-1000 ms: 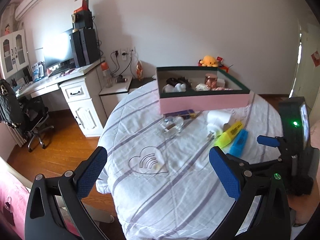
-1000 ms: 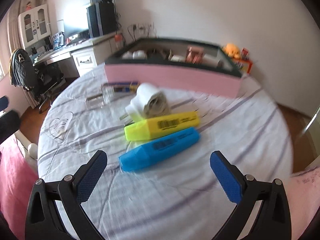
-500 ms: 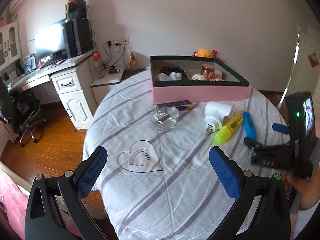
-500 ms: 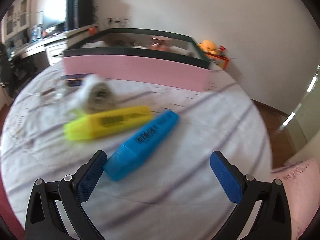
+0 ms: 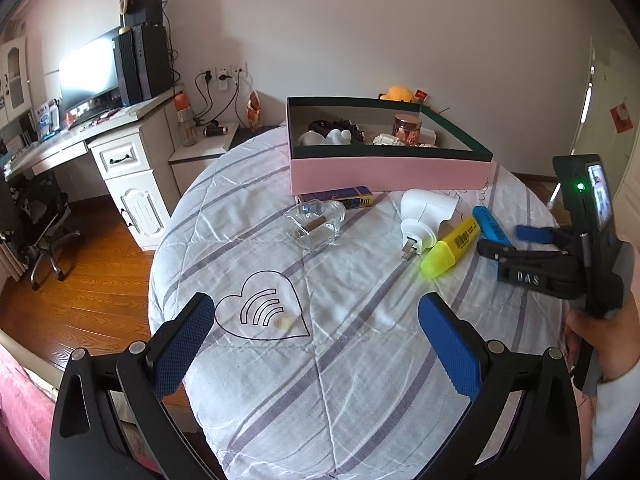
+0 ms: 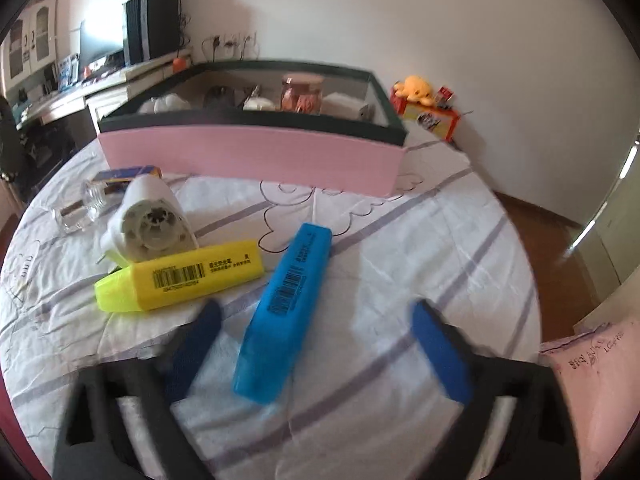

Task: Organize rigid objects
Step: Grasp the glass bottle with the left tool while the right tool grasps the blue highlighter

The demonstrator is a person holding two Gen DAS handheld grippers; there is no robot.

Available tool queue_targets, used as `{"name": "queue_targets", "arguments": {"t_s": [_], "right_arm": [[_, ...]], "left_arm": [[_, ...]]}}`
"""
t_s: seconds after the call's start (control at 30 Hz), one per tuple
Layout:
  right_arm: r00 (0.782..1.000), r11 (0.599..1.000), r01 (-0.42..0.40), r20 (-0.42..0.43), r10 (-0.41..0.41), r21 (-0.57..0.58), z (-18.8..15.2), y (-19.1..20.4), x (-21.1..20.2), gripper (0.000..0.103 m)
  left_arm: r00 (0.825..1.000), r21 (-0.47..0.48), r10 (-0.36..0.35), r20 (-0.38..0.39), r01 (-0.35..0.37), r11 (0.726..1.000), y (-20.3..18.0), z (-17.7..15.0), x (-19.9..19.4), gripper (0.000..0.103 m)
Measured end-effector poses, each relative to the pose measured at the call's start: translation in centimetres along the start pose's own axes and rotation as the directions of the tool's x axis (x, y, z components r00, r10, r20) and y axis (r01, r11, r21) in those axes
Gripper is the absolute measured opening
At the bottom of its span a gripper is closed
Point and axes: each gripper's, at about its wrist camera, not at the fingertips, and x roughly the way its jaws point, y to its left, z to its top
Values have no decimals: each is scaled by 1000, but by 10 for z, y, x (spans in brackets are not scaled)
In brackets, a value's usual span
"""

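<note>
The right gripper (image 6: 316, 344) has just been closing, its fingers astride the blue highlighter (image 6: 286, 312) but not yet pressing it. The highlighter lies on the table (image 6: 420, 240) beside a yellow highlighter (image 6: 180, 280), before a pink box (image 6: 248, 152). The left gripper (image 5: 316, 344) hangs spread wide, empty.

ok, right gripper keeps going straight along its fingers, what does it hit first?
Most likely the blue highlighter, lying between the closing, not yet touching fingers of the right gripper. Past it, only the striped tablecloth. Depth is hard to judge.

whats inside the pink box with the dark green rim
Inside the pink box with the dark green rim: a copper-lidded jar, white items and something black. Its front wall hides the floor.
</note>
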Motion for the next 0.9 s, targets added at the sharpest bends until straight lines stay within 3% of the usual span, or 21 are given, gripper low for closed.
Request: {"name": "queue_targets", "arguments": {"t_s": [0.13, 0.17, 0.2, 0.43, 0.63, 0.9], "right_arm": [[998, 998, -63, 7, 63, -13, 1, -6, 1, 47], [998, 998, -63, 13, 63, -14, 0, -8, 0, 33], [998, 998, -56, 15, 57, -16, 0, -12, -1, 27], [998, 998, -60, 26, 60, 18, -2, -32, 2, 27], [998, 999, -52, 40, 52, -1, -4, -28, 4, 27], [998, 999, -52, 41, 52, 1, -5, -29, 4, 27]], "left_arm": [[1000, -14, 11, -12, -11, 1000, 5, 1, 7, 103], [1000, -19, 15, -15, -16, 1000, 5, 1, 9, 103], [1000, -23, 15, -14, -15, 1000, 6, 1, 11, 103], [999, -45, -22, -25, 20, 999, 7, 7, 30, 103], [998, -41, 28, -52, -30, 999, 15, 28, 62, 103], [993, 33, 79, -87, -77, 997, 10, 50, 109, 103]]}}
